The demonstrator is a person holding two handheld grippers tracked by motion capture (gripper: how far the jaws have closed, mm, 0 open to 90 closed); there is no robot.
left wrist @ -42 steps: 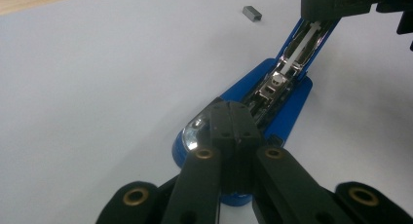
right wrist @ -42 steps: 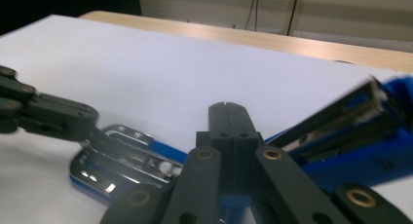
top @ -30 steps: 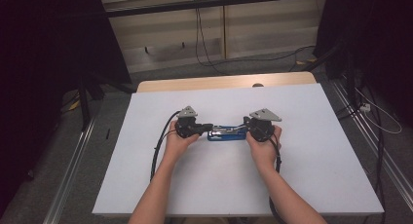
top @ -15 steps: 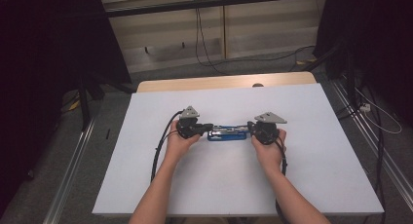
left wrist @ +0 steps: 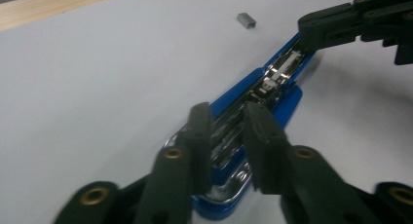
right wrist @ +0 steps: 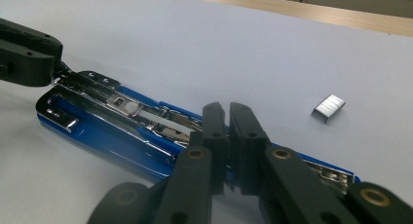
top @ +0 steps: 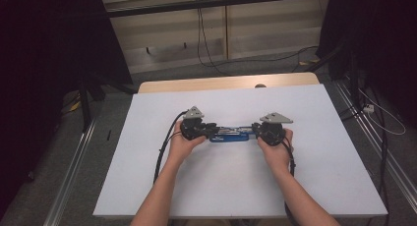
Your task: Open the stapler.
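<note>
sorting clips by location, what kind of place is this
Probably a lab or recording workspace: a white-covered table with metal rails on the floor beside it, black curtains around, and loose cables by the wall.

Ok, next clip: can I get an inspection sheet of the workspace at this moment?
Surface: white table sheet, flat; bare wooden edge at the far side.
Job's things: blue stapler lying swung open, chrome rail up; strip of staples loose beside it.
Clutter: nothing seen.
Grippers: left gripper at one end of the stapler, jaws just opening, apart over the rail; right gripper at the other end, jaws just opened to a slit, grip unclear.
Cables: gripper cable loops across the sheet; floor cables beyond the table.
Surroundings: black curtains either side, metal floor rail.
</note>
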